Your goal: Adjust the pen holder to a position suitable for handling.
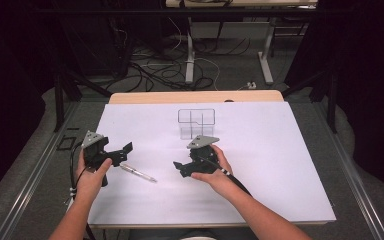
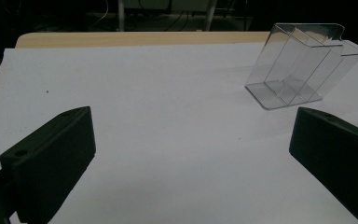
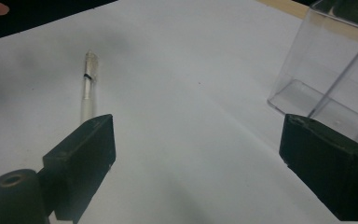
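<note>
Pen [image 1: 138,173] lies bare on the white sheet [image 1: 280,165] between both wide-jawed grippers, clear holder [image 1: 196,123] well beyond.

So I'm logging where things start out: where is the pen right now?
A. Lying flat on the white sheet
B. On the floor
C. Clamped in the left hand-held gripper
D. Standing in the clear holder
A: the pen lies flat on the white sheet, between the two hand-held grippers, apart from the clear holder.
</note>
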Available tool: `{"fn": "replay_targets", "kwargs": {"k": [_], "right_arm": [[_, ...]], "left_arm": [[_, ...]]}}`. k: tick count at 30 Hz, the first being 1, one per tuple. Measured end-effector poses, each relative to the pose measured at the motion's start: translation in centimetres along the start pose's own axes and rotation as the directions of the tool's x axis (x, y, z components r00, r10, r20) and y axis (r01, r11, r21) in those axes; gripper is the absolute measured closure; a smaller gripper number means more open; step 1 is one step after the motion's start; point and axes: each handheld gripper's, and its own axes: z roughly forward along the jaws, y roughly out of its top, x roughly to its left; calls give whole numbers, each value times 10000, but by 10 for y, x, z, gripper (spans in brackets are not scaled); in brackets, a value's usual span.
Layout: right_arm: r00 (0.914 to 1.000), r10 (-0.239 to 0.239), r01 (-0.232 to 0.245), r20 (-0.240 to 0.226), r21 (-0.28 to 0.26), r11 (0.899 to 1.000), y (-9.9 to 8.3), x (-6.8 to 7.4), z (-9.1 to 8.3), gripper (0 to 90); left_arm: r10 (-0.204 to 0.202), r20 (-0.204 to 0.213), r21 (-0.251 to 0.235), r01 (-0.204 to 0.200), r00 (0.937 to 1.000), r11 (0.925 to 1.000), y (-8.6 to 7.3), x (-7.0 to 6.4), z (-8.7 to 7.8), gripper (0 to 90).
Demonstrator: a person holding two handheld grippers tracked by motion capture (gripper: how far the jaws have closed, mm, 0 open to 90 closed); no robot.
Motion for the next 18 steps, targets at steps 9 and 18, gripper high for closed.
{"fn": "replay_targets", "kwargs": {"k": [9, 18], "right_arm": [[9997, -4, 11, -243, 288, 9996, 1, 13, 12, 81], [9984, -288, 301, -480, 261, 9992, 1, 22, 26, 29]], "left_arm": [[1, -130, -4, -1, 9999, 10000, 0, 1, 0, 2], [12, -140, 23, -11, 9999, 10000, 0, 1, 0, 2]]}}
